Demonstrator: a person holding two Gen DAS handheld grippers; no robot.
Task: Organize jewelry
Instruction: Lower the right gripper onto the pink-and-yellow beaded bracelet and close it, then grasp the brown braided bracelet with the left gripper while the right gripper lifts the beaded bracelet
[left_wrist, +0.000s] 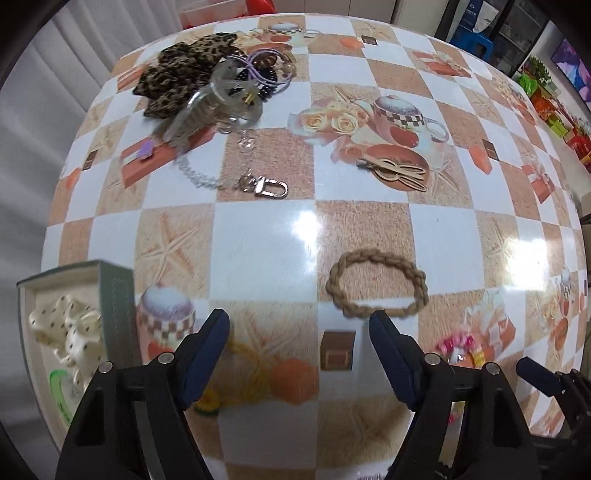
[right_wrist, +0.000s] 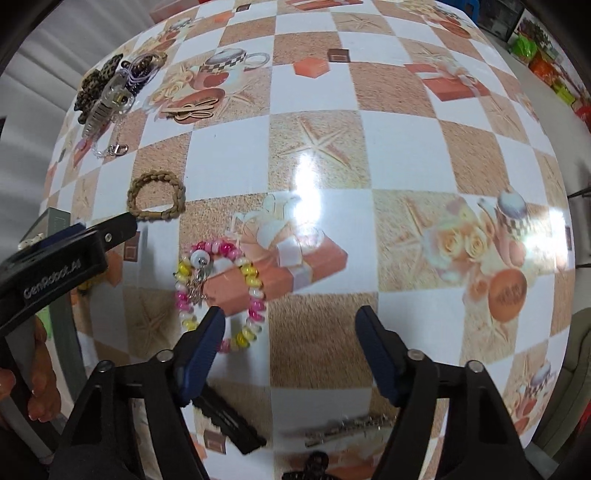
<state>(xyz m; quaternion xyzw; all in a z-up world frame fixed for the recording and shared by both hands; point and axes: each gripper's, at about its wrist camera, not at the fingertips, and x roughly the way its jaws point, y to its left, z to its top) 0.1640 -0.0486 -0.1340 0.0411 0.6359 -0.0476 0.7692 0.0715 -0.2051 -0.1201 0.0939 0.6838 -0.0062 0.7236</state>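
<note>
Beaded bracelet (right_wrist: 221, 291) partly hidden behind right tool's (right_wrist: 290, 332) finger at 7 o'clock; silver chain (right_wrist: 347, 430) blurred; black comb (right_wrist: 231, 424) half-covered.

On the counter (right_wrist: 317, 147): one braided tan hair tie (left_wrist: 376, 284), one pink-and-yellow beaded bracelet (right_wrist: 221, 291), one wooden hair clip (left_wrist: 397, 171), one leopard scrunchie (left_wrist: 177, 74), one clear claw clip (left_wrist: 210, 107), one green box (left_wrist: 114, 295).
</note>
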